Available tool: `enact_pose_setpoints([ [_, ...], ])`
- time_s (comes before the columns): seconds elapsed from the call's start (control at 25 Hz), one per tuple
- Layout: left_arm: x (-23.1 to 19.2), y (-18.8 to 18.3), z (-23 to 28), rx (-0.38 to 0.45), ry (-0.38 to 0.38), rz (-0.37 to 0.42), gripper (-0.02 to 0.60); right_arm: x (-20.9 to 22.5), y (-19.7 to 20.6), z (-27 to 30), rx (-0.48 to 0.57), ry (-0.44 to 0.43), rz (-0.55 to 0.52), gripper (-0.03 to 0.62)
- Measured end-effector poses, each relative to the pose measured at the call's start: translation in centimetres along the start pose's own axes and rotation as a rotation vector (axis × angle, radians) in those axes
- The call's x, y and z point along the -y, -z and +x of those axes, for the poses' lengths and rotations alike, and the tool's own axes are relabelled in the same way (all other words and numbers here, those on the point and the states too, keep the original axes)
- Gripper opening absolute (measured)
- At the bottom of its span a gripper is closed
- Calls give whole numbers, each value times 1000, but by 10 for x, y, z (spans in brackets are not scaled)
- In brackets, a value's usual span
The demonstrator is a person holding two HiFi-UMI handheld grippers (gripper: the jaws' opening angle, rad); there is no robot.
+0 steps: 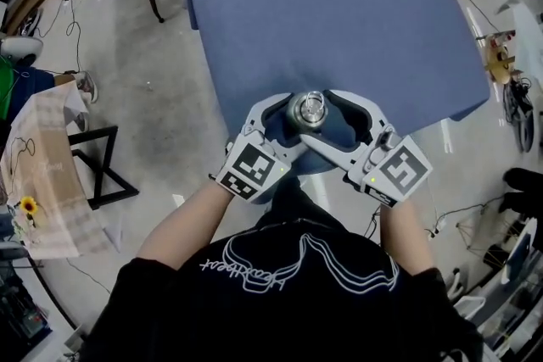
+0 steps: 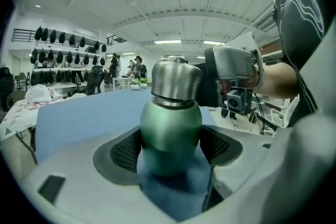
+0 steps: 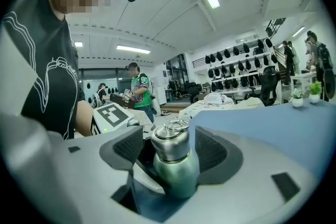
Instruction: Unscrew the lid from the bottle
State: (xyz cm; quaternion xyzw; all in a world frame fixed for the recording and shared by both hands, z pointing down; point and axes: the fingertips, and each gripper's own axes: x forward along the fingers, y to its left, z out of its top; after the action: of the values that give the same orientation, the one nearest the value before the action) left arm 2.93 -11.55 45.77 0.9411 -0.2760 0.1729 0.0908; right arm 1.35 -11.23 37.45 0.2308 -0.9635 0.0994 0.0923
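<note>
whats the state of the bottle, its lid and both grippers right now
bottle: upright on the blue table, gripped round its green body
lid: on the bottle, not off yet
left gripper: shut on the bottle
right gripper: open, jaws either side of the lid, pads not pressing it

Green on the bottle (image 2: 170,134), bare silver on its lid (image 2: 176,78), plain blue on the cloth (image 1: 339,21). Pale grey left gripper (image 2: 170,150) and right gripper (image 3: 169,152), black-and-white square markers (image 1: 250,169) on both; black shirt (image 1: 280,309), white wavy lines.
</note>
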Motion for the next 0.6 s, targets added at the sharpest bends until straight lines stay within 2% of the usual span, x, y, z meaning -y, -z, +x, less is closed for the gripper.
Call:
enact_pose_setpoints([
  [0.32,-1,1,-1,-3,-110,-48,354,-1,5,2,-10,113,-16,259],
  [0.44,-1,1,-1,-4,-124,-55,354,0,6,3,-14,135,-27,229],
  [0.6,0,3,-1,-12,-124,-59,354,0,8,3,-23,131,-36,238],
])
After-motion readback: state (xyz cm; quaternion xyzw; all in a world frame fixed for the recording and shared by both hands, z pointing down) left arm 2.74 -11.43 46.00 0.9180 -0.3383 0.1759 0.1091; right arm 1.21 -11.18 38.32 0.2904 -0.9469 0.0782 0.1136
